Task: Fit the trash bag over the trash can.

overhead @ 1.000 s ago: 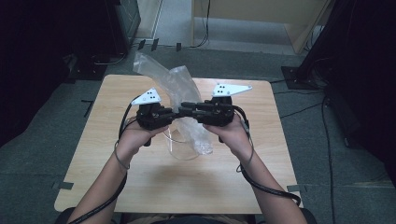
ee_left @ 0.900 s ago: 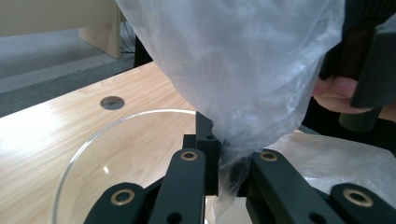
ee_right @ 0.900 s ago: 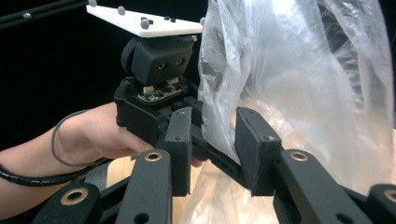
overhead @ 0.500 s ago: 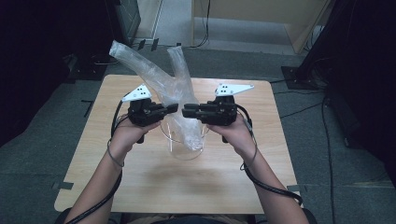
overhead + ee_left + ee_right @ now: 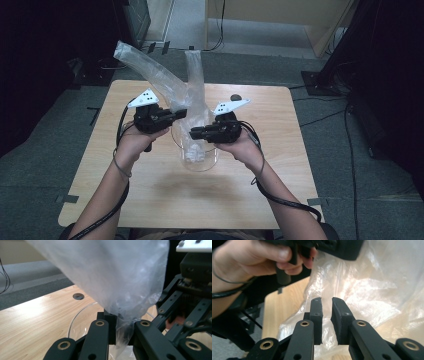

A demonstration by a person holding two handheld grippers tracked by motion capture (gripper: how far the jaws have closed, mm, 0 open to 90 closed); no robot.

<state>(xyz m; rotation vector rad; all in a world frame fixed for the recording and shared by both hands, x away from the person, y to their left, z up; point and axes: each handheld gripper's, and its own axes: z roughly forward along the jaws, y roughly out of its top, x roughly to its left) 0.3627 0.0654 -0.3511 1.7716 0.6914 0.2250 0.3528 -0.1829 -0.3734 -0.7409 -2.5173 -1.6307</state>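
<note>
Over the glass bowl (image 5: 195,150) my left gripper (image 5: 175,114) pinches the plastic bag (image 5: 192,90) while my right gripper (image 5: 196,133), just closing, stands nearly shut on nothing, so tugging could slip the film free.

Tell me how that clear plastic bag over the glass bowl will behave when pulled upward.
The clear crinkled plastic bag is probably floppy: it creases and bunches where the left gripper pinches it. It looks light, since two free ends stand up above the grip. Being thin and glossy, it may slip from the jaws. The round clear glass bowl beneath could shift.
</note>
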